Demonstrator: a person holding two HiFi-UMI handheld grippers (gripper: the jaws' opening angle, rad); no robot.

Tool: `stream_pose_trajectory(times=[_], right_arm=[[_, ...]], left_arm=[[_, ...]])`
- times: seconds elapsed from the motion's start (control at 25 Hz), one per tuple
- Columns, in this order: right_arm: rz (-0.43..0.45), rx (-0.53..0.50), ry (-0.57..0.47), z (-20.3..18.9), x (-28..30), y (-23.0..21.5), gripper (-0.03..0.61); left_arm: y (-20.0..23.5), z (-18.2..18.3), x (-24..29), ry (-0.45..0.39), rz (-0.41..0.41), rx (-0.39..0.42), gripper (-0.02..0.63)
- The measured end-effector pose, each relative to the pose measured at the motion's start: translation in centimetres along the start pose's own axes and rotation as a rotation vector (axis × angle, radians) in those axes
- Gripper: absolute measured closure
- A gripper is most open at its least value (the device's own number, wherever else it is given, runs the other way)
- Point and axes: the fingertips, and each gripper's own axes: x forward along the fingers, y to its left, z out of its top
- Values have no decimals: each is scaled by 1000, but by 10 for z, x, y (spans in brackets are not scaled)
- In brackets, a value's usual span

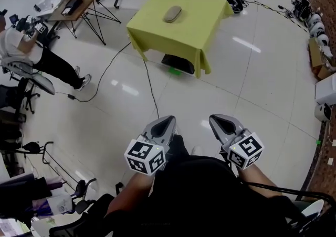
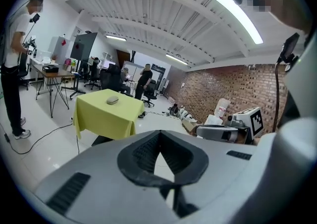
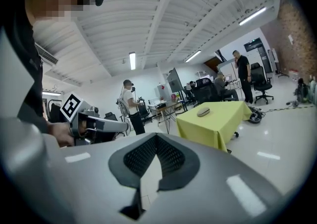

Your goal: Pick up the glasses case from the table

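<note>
Fingers [image 1: 161, 129] of left gripper [image 1: 170, 120] and right gripper [image 1: 216, 119] together, empty; glasses case [image 1: 172, 13] well ahead.

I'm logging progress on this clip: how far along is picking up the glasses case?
Nothing looks done: the glasses case lies untouched on the yellow table, far from the left gripper and right gripper. In hand: nothing; both have their jaws shut and empty. Left: approach, open the jaws, grasp and lift the case.
</note>
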Motion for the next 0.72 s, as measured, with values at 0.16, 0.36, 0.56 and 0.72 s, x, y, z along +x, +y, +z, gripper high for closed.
stream_pose_trajectory(times=[0.16, 0.36, 0.56, 0.72], right_arm=[[-28, 4, 16, 14, 30, -21, 575], [-56, -8, 14, 39, 91, -27, 575], [-83, -35, 16, 64, 141, -30, 575], [-116, -52, 2, 85, 173, -37, 575]], left_arm=[[29, 27, 26, -12, -18, 27, 609], [93, 65, 41, -37, -26, 57, 609], [138, 92, 54, -46, -66, 54, 609], [170, 114, 62, -56, -96, 62, 609]])
